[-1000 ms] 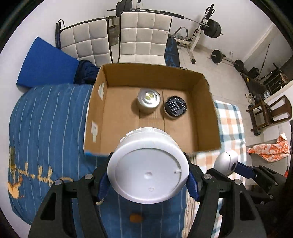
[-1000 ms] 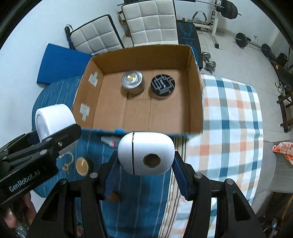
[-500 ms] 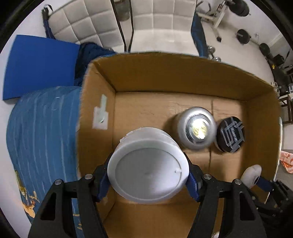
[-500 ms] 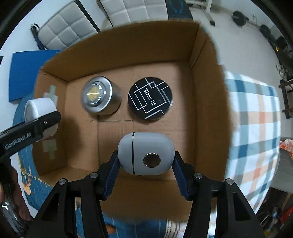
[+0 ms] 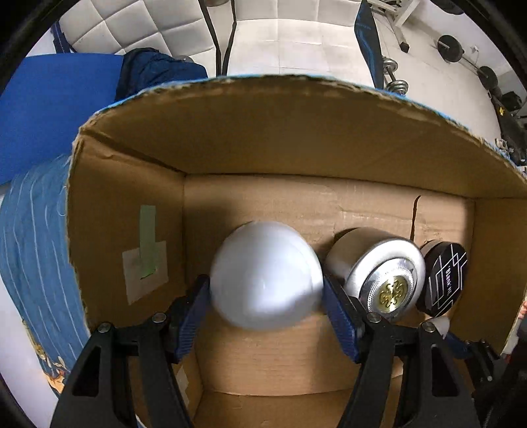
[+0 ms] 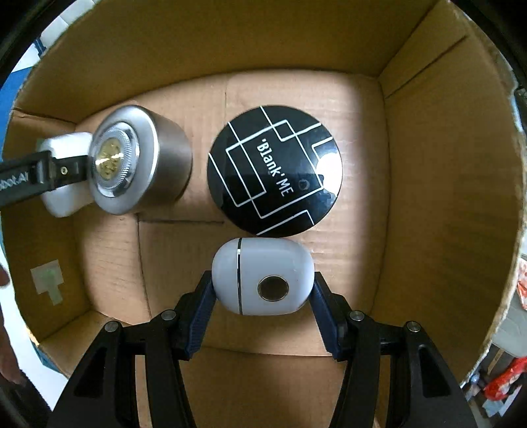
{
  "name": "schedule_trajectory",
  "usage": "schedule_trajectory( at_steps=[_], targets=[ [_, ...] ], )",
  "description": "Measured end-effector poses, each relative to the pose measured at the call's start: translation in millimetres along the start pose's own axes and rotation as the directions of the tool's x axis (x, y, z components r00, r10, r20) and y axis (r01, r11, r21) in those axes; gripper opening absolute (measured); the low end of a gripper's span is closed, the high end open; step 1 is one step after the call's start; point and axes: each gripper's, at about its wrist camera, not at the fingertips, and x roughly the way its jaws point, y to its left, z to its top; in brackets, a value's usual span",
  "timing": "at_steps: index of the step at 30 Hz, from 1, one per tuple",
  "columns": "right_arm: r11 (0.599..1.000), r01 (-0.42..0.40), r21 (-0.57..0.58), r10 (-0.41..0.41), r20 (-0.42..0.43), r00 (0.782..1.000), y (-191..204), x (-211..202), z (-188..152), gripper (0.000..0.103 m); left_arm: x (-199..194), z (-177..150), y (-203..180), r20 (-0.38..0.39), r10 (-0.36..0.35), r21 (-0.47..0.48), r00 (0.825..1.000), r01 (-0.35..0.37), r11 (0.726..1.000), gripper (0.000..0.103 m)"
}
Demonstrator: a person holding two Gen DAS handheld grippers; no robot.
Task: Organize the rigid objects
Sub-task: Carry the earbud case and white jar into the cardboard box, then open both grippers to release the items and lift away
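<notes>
My left gripper (image 5: 266, 296) is shut on a white round jar (image 5: 266, 275) and holds it low inside the cardboard box (image 5: 296, 131), just left of a silver tin (image 5: 378, 273). A black round compact (image 5: 443, 276) sits right of the tin. My right gripper (image 6: 262, 293) is shut on a white oval case (image 6: 262, 276) inside the same box (image 6: 444, 164), just in front of the black compact (image 6: 275, 169). The silver tin (image 6: 138, 159) lies to its left, with the left gripper and white jar (image 6: 62, 177) partly hidden behind it.
The box stands on a blue striped cover (image 5: 29, 247). White padded chairs (image 5: 148, 23) and a blue mat (image 5: 49, 105) lie beyond the box's far wall. Weights (image 5: 448, 46) lie on the floor at the far right.
Both grippers have moved forward and down from above the box's near edge deep into the box, carrying the white jar and the white case close to its floor.
</notes>
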Motion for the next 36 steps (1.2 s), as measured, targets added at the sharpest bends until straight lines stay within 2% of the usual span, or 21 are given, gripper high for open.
schedule_trajectory(
  at_steps=[3,7,8,10,12,13,15,19,21,22,24,27,35,36],
  targets=[
    [1.000,-0.002,0.009,0.002,-0.025,1.000,3,7,5,0.060,-1,2,0,0.003,0.000,-0.015,1.000,0.000,1.000,0.069],
    [1.000,0.001,0.004,0.000,-0.037,0.999,2,12,6,0.061,-6,-1,6,0.008,-0.041,-0.054,0.999,0.041,0.998,0.070],
    [1.000,0.001,0.004,-0.001,-0.039,0.999,3,12,6,0.063,-7,-2,8,0.012,-0.054,-0.063,0.998,0.055,0.996,0.073],
    [1.000,0.003,0.001,-0.003,-0.037,0.999,4,9,3,0.072,-11,-4,10,0.018,-0.064,-0.073,0.998,0.066,0.995,0.086],
    [1.000,0.003,0.005,-0.002,-0.029,1.000,2,4,-3,0.075,-19,-11,9,0.036,-0.069,-0.068,0.997,0.072,0.995,0.089],
    [1.000,0.003,0.010,-0.003,-0.031,1.000,-1,2,-4,0.075,-23,-15,7,0.046,-0.061,-0.067,0.997,0.064,0.996,0.093],
    [1.000,-0.003,0.017,0.003,-0.037,0.999,-3,-2,-9,0.081,-29,-22,4,0.058,-0.059,-0.053,0.997,0.062,0.997,0.097],
    [1.000,0.007,0.011,-0.007,0.002,1.000,-1,-15,-25,0.089,-45,-41,1,0.102,-0.067,-0.044,0.993,0.072,0.996,0.097],
    [1.000,-0.016,0.008,0.016,0.023,1.000,0,-22,-35,0.101,-54,-54,1,0.132,-0.059,-0.057,0.989,0.067,0.996,0.097],
    [0.999,-0.031,0.007,0.031,0.031,0.999,0,-25,-39,0.103,-58,-59,0,0.151,-0.070,-0.062,0.986,0.080,0.995,0.097],
    [0.999,-0.041,0.007,0.040,0.057,0.998,1,-35,-50,0.103,-68,-74,0,0.183,-0.083,-0.056,0.980,0.095,0.994,0.097],
    [1.000,-0.015,0.014,0.013,0.119,0.993,-2,-51,-65,0.103,-81,-94,2,0.226,-0.086,-0.042,0.970,0.098,0.994,0.097],
    [0.999,0.045,0.007,-0.045,0.288,0.957,0,-106,-114,0.103,-122,-156,1,0.358,-0.033,0.010,0.933,0.032,0.999,0.097],
    [0.999,0.048,0.003,-0.047,0.299,0.953,2,-104,-110,0.103,-128,-165,1,0.369,-0.029,0.016,0.929,0.025,1.000,0.097]
  ],
)
